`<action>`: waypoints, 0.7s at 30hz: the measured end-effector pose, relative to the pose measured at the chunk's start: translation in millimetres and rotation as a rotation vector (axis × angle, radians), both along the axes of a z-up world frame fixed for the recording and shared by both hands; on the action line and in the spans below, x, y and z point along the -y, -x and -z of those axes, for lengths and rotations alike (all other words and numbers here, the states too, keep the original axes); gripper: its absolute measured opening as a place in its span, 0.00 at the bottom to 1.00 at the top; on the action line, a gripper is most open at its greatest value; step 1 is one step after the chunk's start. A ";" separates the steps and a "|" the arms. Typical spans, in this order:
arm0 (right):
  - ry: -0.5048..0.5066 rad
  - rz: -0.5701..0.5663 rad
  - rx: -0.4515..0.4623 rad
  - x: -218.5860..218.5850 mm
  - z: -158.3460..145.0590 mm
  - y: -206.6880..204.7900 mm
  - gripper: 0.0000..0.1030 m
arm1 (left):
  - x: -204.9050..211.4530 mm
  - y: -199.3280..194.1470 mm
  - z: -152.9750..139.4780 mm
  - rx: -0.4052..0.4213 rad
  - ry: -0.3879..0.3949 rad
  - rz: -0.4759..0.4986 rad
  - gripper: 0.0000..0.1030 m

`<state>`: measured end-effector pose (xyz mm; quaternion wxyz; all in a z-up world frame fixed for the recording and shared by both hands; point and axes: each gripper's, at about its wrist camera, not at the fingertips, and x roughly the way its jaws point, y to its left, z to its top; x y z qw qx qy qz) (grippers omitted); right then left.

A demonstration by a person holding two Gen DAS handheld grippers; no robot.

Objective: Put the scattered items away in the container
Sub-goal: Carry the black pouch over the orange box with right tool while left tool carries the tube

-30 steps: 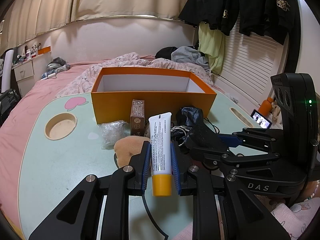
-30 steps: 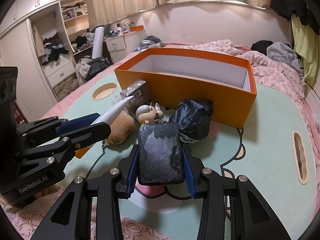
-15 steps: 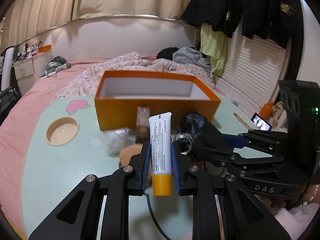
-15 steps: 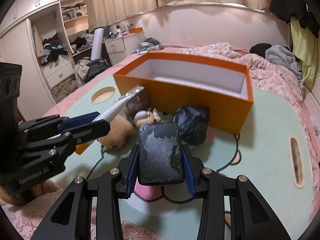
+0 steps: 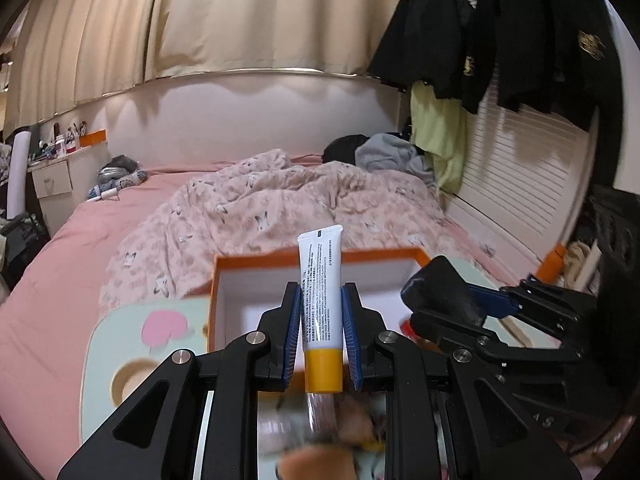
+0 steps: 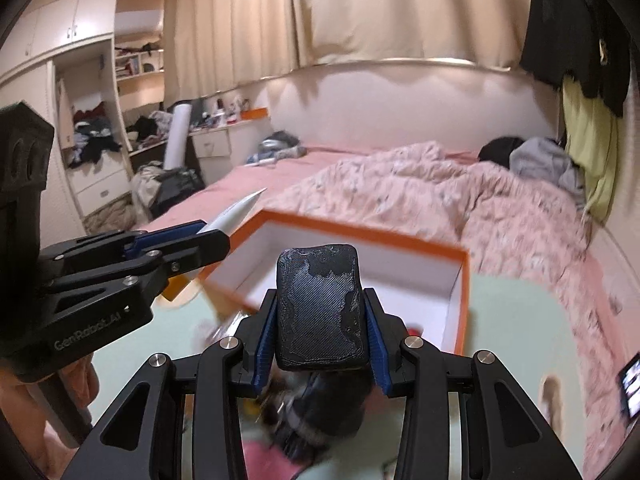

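My left gripper (image 5: pixel 320 320) is shut on a white tube with an orange cap (image 5: pixel 321 292), held upright with the cap down. My right gripper (image 6: pixel 320 320) is shut on a black textured case (image 6: pixel 320 304). Both hang above the near edge of the orange box (image 5: pixel 218 268) with a white inside (image 6: pixel 462 280). In the right wrist view the left gripper (image 6: pixel 192 240) with the tube (image 6: pixel 236 214) is at the left. In the left wrist view the right gripper and the case (image 5: pixel 440 288) are at the right. Blurred loose items (image 5: pixel 316 456) lie on the table below the fingers.
The pale green table (image 5: pixel 100 344) has a round recess (image 5: pixel 128 380) at the left and a slot (image 6: pixel 554 392) at the right. A black bag (image 6: pixel 320 416) lies under my right gripper. Behind the box is a bed with a pink quilt (image 5: pixel 260 200). Dark clothes (image 5: pixel 520 32) hang at the right.
Both grippers have risen and moved forward toward the box, each keeping its item. The scattered items have dropped low in both views and the box's inside now shows.
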<state>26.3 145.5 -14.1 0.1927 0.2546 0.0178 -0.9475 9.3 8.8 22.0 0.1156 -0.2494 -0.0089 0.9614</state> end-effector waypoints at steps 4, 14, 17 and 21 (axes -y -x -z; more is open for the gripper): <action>-0.019 0.050 0.002 0.3 4.9 27.7 0.38 | -0.2 20.1 12.1 0.030 -0.008 -0.017 0.21; -0.035 0.076 0.077 2.5 26.7 51.9 0.38 | -1.0 30.8 36.3 0.089 0.013 -0.025 0.21; -0.045 0.075 0.082 4.5 28.5 55.0 0.38 | 1.9 33.1 38.2 0.097 0.009 -0.028 0.21; -0.053 0.075 0.086 7.5 30.8 56.6 0.38 | 5.1 36.2 39.4 0.105 0.003 -0.037 0.21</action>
